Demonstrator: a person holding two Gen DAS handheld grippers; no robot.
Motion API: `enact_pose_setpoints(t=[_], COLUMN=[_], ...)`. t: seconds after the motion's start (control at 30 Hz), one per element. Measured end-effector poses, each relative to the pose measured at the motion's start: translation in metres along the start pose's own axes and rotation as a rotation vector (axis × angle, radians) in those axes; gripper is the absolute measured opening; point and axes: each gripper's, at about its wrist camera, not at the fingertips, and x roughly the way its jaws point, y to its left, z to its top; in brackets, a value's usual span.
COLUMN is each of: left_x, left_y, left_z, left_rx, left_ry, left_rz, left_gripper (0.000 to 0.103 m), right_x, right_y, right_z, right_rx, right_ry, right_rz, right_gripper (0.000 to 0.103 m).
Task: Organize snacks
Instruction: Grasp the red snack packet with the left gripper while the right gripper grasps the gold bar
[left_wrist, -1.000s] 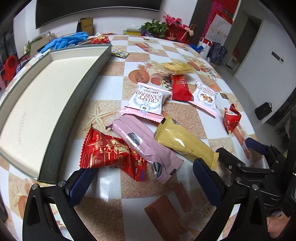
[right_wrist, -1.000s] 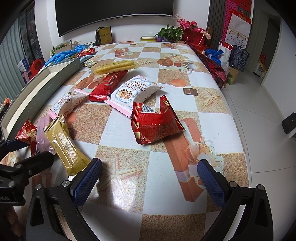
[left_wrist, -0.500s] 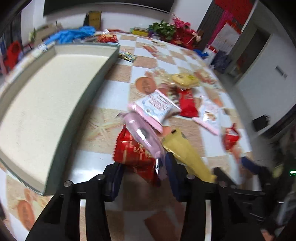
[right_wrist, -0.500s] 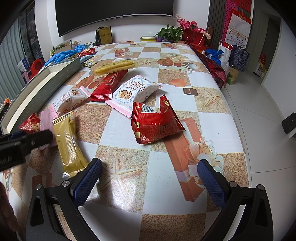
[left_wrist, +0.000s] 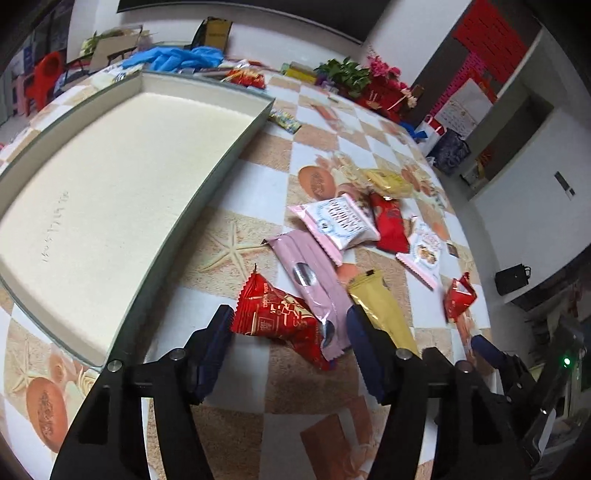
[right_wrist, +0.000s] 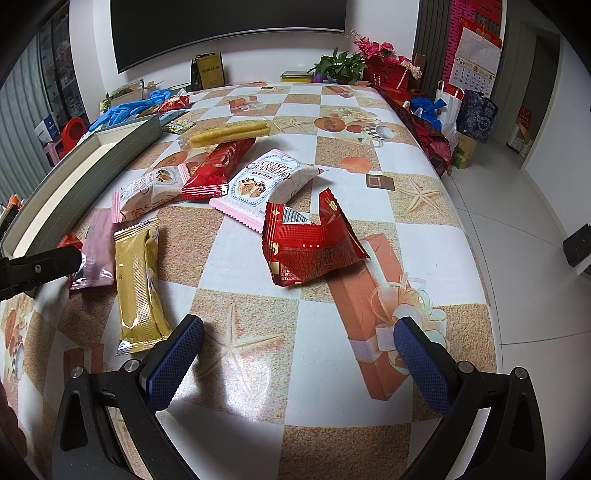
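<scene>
The left gripper (left_wrist: 290, 332) has its jaws partly apart after closing narrow half a second ago; they have just been opening again. The red snack packet (left_wrist: 275, 315) and the lower end of the pink snack packet (left_wrist: 314, 288) lie between its blue pads (left_wrist: 219, 332), but whether the pads still press on them cannot be told. Compared with one second ago, both packets have shifted: the red packet now sits closer to the grey tray (left_wrist: 207, 192), on its right side, and the pink packet lies across the red one's right edge. The gold snack packet (left_wrist: 380, 310) lies just right of the pink one, farther from the tray, its near end hidden behind the right pad. The right gripper (right_wrist: 299, 354) is released, jaws wide apart with nothing between them, unmoved since the earlier frames, well away from the tray. The torn red wrapper (right_wrist: 306, 243) lies beyond it, unchanged.
</scene>
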Motion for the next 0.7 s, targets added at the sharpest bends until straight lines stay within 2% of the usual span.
enact_pose_setpoints(t=[0.07, 0.13, 0.3, 0.37, 0.4, 0.5, 0.57, 0.67, 0.7], left_x=[0.001, 0.002, -0.008, -0.008, -0.006, 0.001, 0.011, 0.021, 0.022], left_y=[-0.003, -0.002, 0.016, 0.019, 0.015, 0.004, -0.008, -0.018, -0.021], left_z=[0.0, 0.0, -0.007, -0.006, -0.004, 0.001, 0.004, 0.006, 0.006], left_rx=[0.022, 0.016, -0.112, -0.126, -0.101, -0.046, 0.029, 0.111, 0.132], left_ry=[-0.016, -0.026, -0.087, -0.108, -0.097, -0.068, -0.044, -0.037, -0.039], left_rz=[0.054, 0.073, 0.043, 0.091, 0.143, 0.227, 0.283, 0.328, 0.324], left_gripper=[0.067, 0.067, 0.067, 0.067, 0.067, 0.067, 0.067, 0.066, 0.054], right_x=[0.0, 0.0, 0.0, 0.0, 0.0, 0.0, 0.0, 0.0, 0.0], right_y=[0.0, 0.0, 0.0, 0.0, 0.0, 0.0, 0.0, 0.0, 0.0], right_z=[0.0, 0.0, 0.0, 0.0, 0.0, 0.0, 0.0, 0.0, 0.0], right_rx=[0.0, 0.0, 0.0, 0.0, 0.0, 0.0, 0.0, 0.0, 0.0], right_ry=[0.0, 0.0, 0.0, 0.0, 0.0, 0.0, 0.001, 0.001, 0.001], right_rz=[0.0, 0.0, 0.0, 0.0, 0.0, 0.0, 0.0, 0.0, 0.0], right_gripper=[0.103, 0.103, 0.103, 0.103, 0.103, 0.103, 0.103, 0.103, 0.103])
